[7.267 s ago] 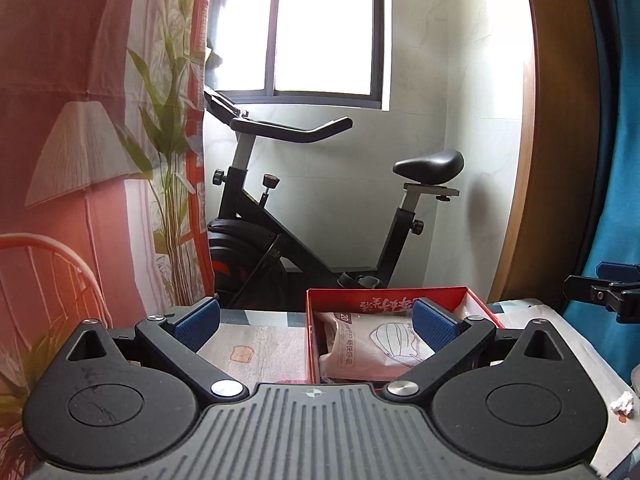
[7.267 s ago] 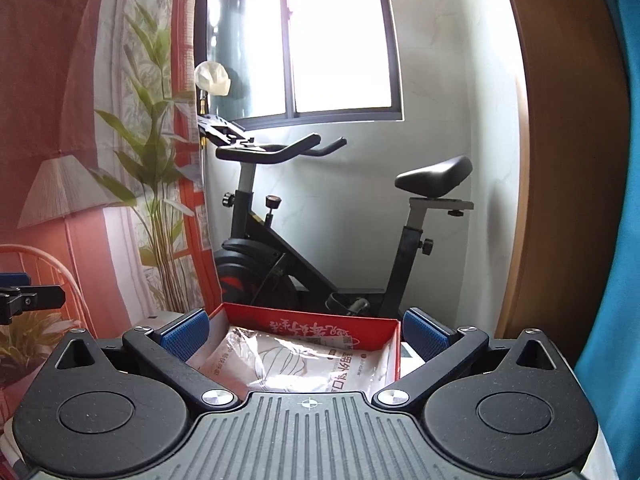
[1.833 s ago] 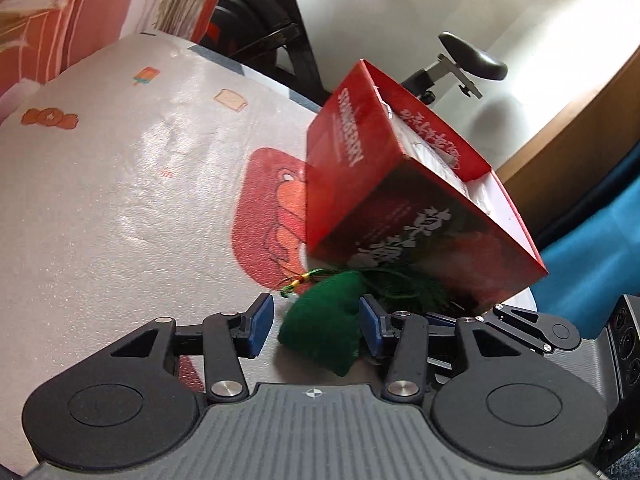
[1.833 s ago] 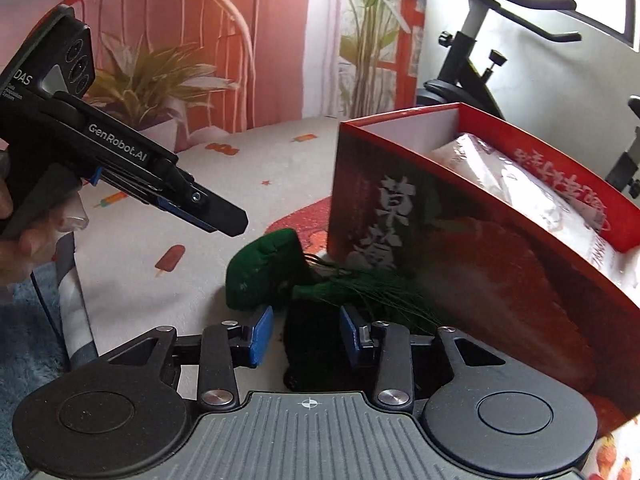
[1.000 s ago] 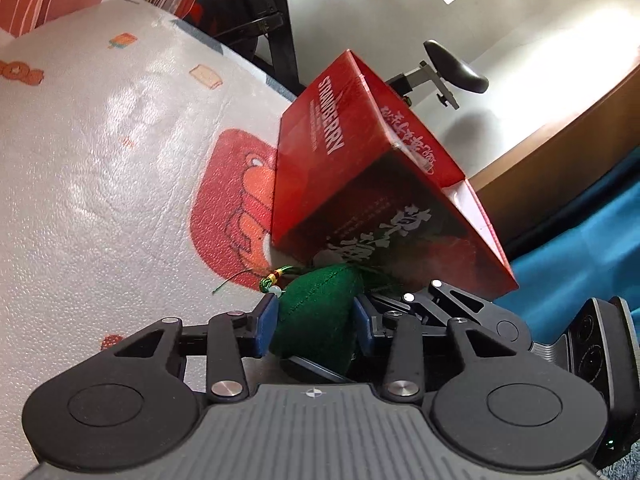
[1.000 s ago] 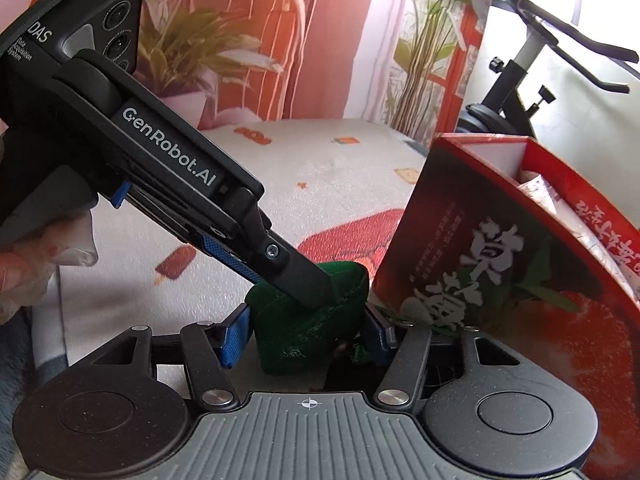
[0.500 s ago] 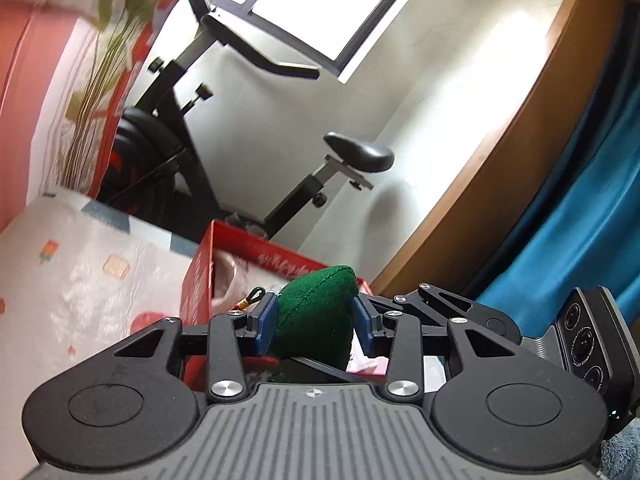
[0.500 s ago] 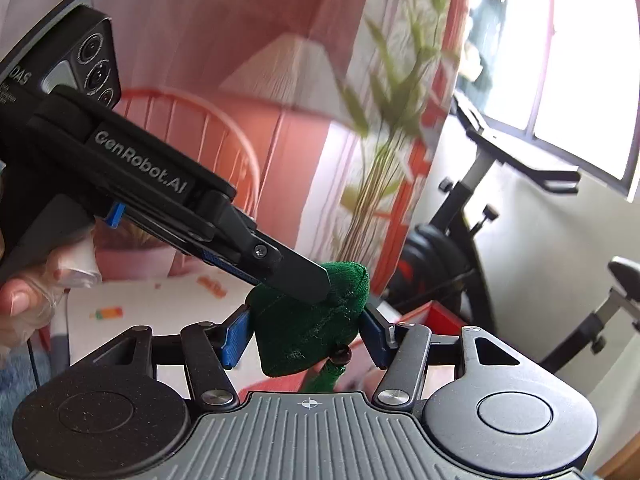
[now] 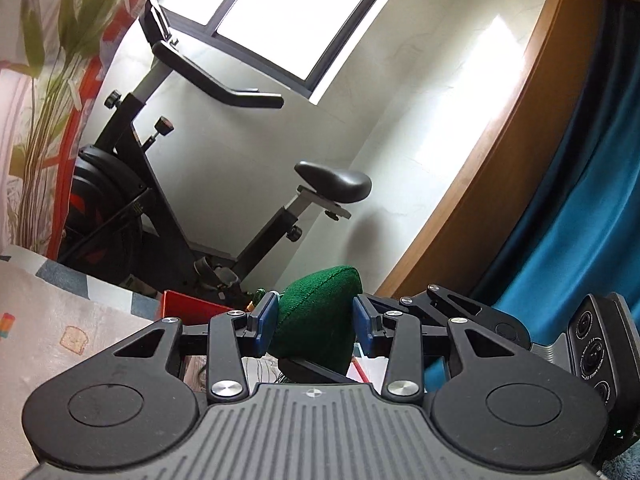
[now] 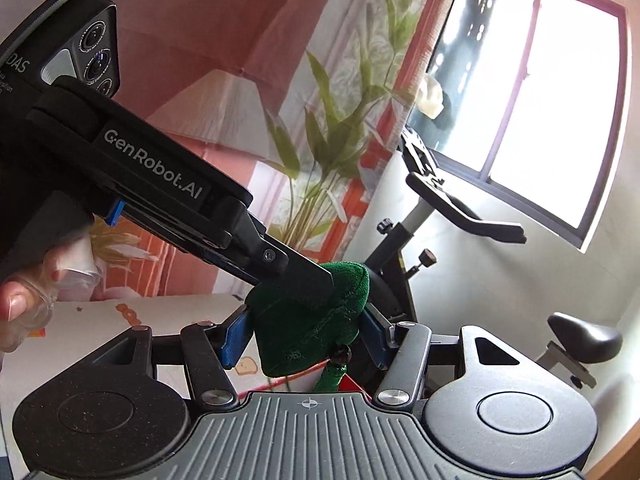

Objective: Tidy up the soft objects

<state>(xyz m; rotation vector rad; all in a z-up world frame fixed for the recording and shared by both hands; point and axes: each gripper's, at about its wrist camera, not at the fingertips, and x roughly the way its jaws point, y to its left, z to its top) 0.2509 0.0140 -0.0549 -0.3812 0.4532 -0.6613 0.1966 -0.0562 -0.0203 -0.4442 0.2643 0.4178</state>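
Left wrist view: the green plush pouch (image 9: 316, 316) is pinched between the blue pads of the left gripper (image 9: 315, 322), so the pickup is judged done; placement is left. The red box (image 9: 192, 310), taken as the likely destination, is seen just beyond and below the left jaw, with only a corner visible. The pouch is seen as a rounded, stitched felt cushion, bulging above the jaws. The right gripper (image 9: 460, 320) is seen reaching in from beside the right jaw.

Right wrist view: the same pouch (image 10: 308, 320) is squeezed between the pads of the right gripper (image 10: 306, 338), and the left gripper's finger (image 10: 296, 276) is pressed on its top. A beaded green cord (image 10: 334, 372) is seen hanging below the jaws. The pouch is held clear of the table (image 10: 100, 316).
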